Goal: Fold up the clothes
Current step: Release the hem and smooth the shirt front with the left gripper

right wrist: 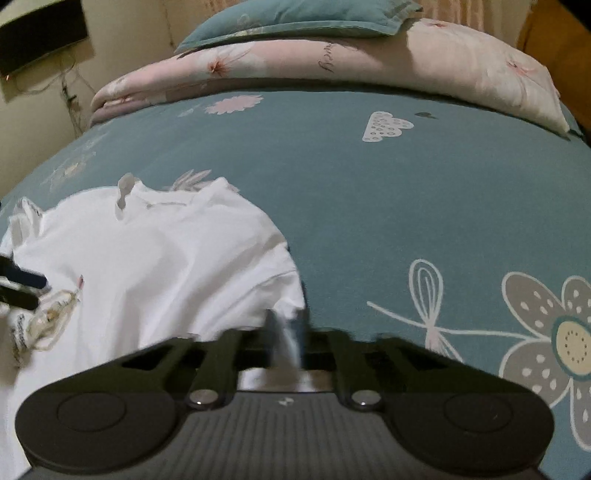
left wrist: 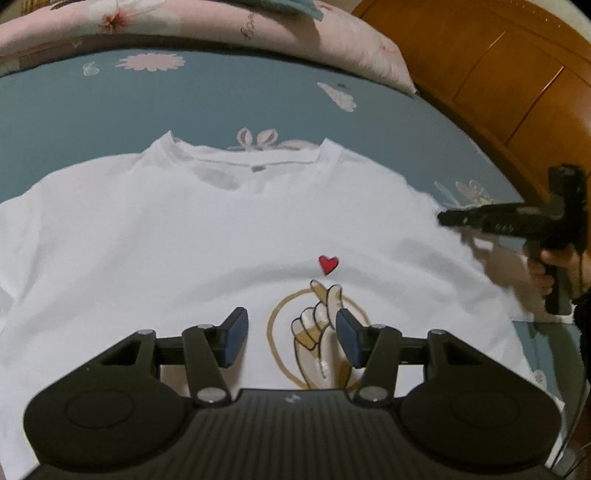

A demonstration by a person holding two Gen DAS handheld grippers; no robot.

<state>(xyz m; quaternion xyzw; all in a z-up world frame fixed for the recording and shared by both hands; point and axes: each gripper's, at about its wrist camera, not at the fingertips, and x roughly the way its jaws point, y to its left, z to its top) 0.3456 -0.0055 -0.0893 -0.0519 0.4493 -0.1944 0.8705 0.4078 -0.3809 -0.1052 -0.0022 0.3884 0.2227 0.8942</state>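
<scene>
A white T-shirt lies face up on the teal bed sheet, collar away from me, with a red heart and a hand print on its chest. My left gripper hovers open just over that print, nothing between its blue pads. My right gripper, held in a hand, reaches the shirt's right sleeve edge. In the right wrist view the right gripper is blurred, its fingers close together and shut on the edge of the T-shirt sleeve. The left gripper shows at the far left over the print.
A folded pink floral quilt lies along the far side of the bed, with a teal pillow on it. A wooden headboard rises at the right. Bare flowered sheet spreads to the right of the shirt.
</scene>
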